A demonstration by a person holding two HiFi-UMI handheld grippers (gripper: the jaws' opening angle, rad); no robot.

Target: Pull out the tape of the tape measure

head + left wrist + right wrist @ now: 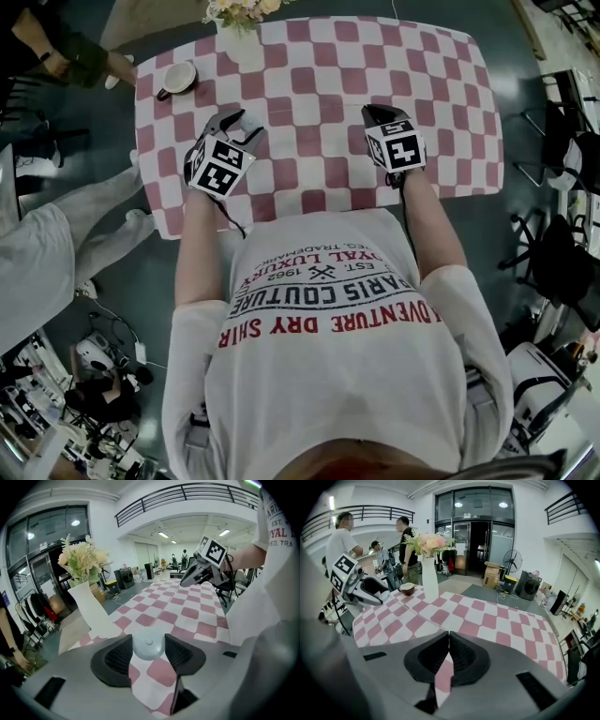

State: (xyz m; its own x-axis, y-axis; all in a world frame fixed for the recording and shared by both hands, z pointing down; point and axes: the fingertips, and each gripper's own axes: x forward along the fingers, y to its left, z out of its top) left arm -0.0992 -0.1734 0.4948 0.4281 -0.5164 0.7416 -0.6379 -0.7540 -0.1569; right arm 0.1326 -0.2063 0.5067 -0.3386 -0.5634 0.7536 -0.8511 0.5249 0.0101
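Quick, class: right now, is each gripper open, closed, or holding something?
Left gripper: closed on the round tape measure.
Right gripper: closed, nothing visible between its jaws.

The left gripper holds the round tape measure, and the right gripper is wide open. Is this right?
Not quite: the right gripper is shut and empty, as the right gripper view shows. The left gripper does hold the round tape measure.

A smooth, pale plastic tape measure (148, 647) is shown. A matt checked tablecloth (187, 615) and a matt white vase (90, 610) are seen.
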